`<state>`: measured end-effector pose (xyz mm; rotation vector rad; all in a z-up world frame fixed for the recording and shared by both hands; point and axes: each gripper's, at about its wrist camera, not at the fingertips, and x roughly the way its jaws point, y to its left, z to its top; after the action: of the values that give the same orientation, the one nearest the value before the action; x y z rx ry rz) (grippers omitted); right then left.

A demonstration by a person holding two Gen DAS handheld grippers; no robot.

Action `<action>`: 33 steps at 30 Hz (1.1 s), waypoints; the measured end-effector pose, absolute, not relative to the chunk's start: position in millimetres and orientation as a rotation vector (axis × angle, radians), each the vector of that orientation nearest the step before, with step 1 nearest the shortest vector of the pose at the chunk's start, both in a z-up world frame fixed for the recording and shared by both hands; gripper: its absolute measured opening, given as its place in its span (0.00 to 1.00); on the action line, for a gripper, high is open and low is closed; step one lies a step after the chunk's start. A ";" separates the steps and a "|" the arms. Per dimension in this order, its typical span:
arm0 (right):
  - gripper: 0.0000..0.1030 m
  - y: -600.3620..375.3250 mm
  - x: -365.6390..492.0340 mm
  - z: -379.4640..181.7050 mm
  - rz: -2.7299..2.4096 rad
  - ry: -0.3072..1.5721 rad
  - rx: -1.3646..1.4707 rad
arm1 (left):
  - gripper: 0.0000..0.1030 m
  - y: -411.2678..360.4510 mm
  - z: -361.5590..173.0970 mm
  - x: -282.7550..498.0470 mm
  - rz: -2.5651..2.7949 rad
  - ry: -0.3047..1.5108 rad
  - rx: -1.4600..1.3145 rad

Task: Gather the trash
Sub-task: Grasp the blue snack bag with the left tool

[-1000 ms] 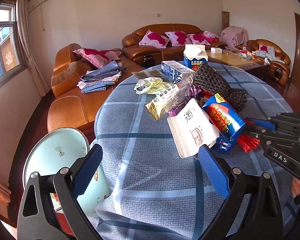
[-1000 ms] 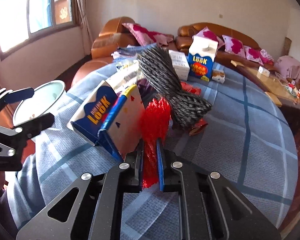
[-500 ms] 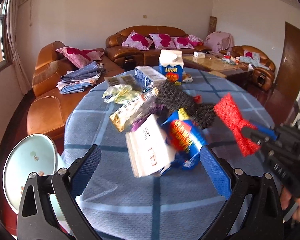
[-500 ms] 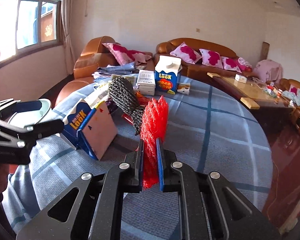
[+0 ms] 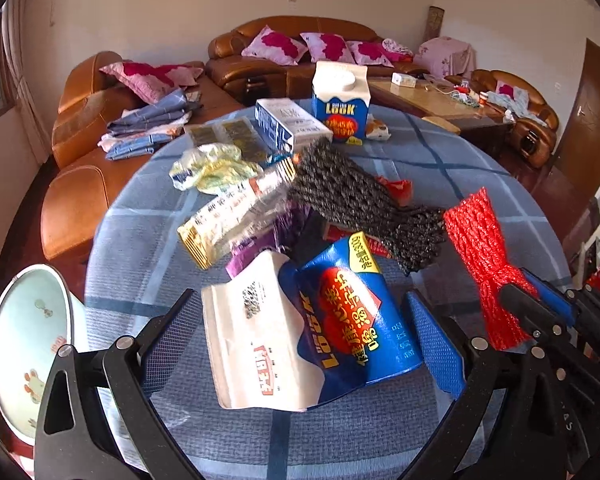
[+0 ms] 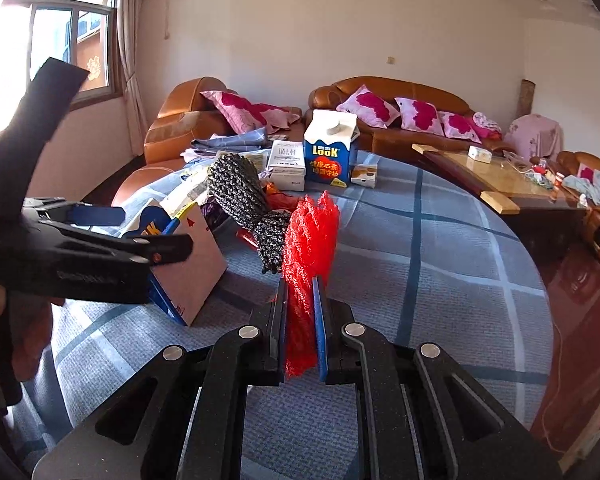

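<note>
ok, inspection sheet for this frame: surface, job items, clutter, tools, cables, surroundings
Surface: round table under a blue-grey checked cloth.
Job's things: red foam net; flattened blue LOOK carton; black foam net; clear snack wrappers.
Clutter: upright LOOK carton, white box lying beside it.
Tools: right tool shut on the red foam net, held off the cloth; left tool open, fingers either side of the flattened carton, no contact visible.
Cables: white cable on the coffee table.
Surroundings: pale bin at the table's edge; brown leather sofas with pink cushions.
</note>
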<state>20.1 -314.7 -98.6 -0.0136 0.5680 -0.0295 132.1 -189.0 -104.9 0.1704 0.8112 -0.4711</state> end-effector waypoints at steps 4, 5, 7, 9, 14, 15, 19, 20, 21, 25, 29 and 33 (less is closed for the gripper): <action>0.11 -313.1 19.1 -97.3 -0.019 0.561 -0.014 | 0.94 -189.3 -118.0 135.5 -0.432 0.821 0.218; 0.11 -312.5 19.4 -97.0 -0.018 0.559 -0.014 | 0.94 -185.1 -117.5 136.6 -0.436 0.820 0.192; 0.11 -313.6 18.7 -96.2 -0.015 0.554 -0.011 | 0.93 -177.4 -116.1 139.0 -0.446 0.824 0.146; 0.11 -312.1 17.9 -95.8 -0.011 0.550 -0.012 | 0.90 -176.1 -116.2 138.4 -0.449 0.819 0.163; 0.11 -308.8 12.7 -89.7 -0.004 0.519 -0.016 | 0.89 -164.5 -112.0 132.5 -0.433 0.789 0.163; 0.11 -308.0 11.1 -88.1 -0.003 0.511 -0.016 | 0.89 -160.8 -109.3 130.8 -0.436 0.780 0.160; 0.11 -303.4 9.5 -77.8 0.024 0.473 -0.009 | 0.85 -143.6 -97.0 124.7 -0.403 0.726 0.168; 0.11 -301.9 10.8 -76.0 0.032 0.469 -0.008 | 0.64 -140.2 -95.5 124.5 -0.409 0.731 0.170; 0.11 -300.5 13.2 -74.3 0.041 0.466 -0.007 | 0.63 -135.2 -93.5 125.5 -0.412 0.732 0.161; 0.11 -287.5 23.1 -71.2 0.080 0.467 -0.026 | 0.63 -125.9 -95.6 128.7 -0.404 0.736 0.162; 0.11 -279.0 27.0 -72.6 0.096 0.478 -0.035 | 0.63 -126.3 -97.8 123.2 -0.407 0.720 0.174; 0.11 -277.5 28.0 -70.6 0.103 0.474 -0.040 | 0.62 -117.2 -94.1 119.7 -0.416 0.712 0.145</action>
<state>28.0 -277.5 -70.6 -0.0403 0.4742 0.1031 119.7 -117.2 -94.1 0.1449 0.7120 -0.4158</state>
